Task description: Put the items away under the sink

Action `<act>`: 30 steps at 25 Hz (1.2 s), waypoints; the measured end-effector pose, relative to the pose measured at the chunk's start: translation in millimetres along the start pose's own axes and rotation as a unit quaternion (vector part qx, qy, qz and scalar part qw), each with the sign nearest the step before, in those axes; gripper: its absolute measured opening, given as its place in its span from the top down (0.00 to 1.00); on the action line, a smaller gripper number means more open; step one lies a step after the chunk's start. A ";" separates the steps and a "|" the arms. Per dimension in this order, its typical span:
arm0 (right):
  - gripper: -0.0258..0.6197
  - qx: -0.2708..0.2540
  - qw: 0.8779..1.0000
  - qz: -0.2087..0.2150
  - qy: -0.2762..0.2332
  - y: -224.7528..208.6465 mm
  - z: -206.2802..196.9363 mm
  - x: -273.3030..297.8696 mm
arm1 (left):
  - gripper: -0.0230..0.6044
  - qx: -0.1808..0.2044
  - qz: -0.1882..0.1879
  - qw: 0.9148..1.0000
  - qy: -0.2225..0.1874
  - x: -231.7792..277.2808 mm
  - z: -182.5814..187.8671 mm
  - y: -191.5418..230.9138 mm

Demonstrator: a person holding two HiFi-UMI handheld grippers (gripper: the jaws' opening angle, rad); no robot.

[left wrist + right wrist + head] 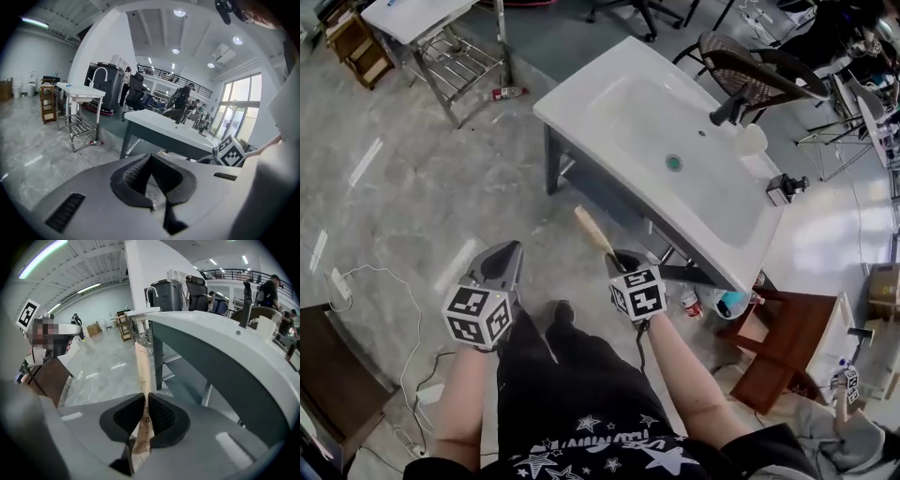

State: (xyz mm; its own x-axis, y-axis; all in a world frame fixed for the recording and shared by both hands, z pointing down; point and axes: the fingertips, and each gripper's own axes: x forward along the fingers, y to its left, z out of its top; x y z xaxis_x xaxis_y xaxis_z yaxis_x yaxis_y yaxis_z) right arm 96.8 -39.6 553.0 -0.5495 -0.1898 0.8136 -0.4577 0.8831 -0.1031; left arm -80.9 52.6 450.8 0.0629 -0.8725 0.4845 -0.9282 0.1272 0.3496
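Carrying the stick (592, 230) in the right gripper (621, 257), clamped on its lower end, most of the length poking up and forward. Pinched flat between both pads when seen along the jaws, with no slack showing. Holding nothing in the left gripper (510, 251), pressed shut on air and hanging off to the side.

Standing just short of the sink (581, 112), with the stick's tip near the front edge and not yet under it. Looks like the carry-in, well before any set-down.

Now for doing it well:
- Go lower first; from this height, hard to see into the space beneath.
- Tip the stick toward level, so as to slide under the dark frame (549, 164) rather than knock against it.
- Lead with the free end and feed it in slowly between the legs.
- Steer left of the bottle (689, 303) sitting under the right end; easy to topple with a long thing like this.
- Lay it down flat and resting before parting the jaws; probably light and liable to skid if dropped.
- Hold the left gripper wide of the leg, or bring it in to steady the far end.
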 end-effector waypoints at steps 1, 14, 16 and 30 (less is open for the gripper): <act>0.91 0.005 1.000 -0.007 0.002 0.3 -2.4 9.7 | 0.95 -0.009 0.005 1.000 0.000 0.5 -8.5 9.1; 0.91 0.077 0.991 -0.110 0.008 -20.1 -12.5 157.2 | 0.95 -0.035 0.016 0.999 0.001 45.3 -82.4 134.3; 0.91 0.091 0.988 -0.127 0.005 -31.5 -9.5 173.1 | 0.95 -0.032 0.014 0.999 0.001 61.8 -87.0 151.5; 0.91 0.029 0.954 -0.298 -0.012 -159.1 16.0 262.8 | 0.95 0.008 -0.038 0.998 0.043 174.7 -116.8 203.9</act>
State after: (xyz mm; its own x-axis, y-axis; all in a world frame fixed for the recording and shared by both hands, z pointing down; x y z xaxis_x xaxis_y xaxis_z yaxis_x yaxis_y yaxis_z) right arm 14.0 -236.9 774.1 -0.1941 -0.6614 0.7245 -0.7308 0.5902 0.3429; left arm -216.3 -18.8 700.4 0.1642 -0.8353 0.5246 -0.9253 0.0538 0.3754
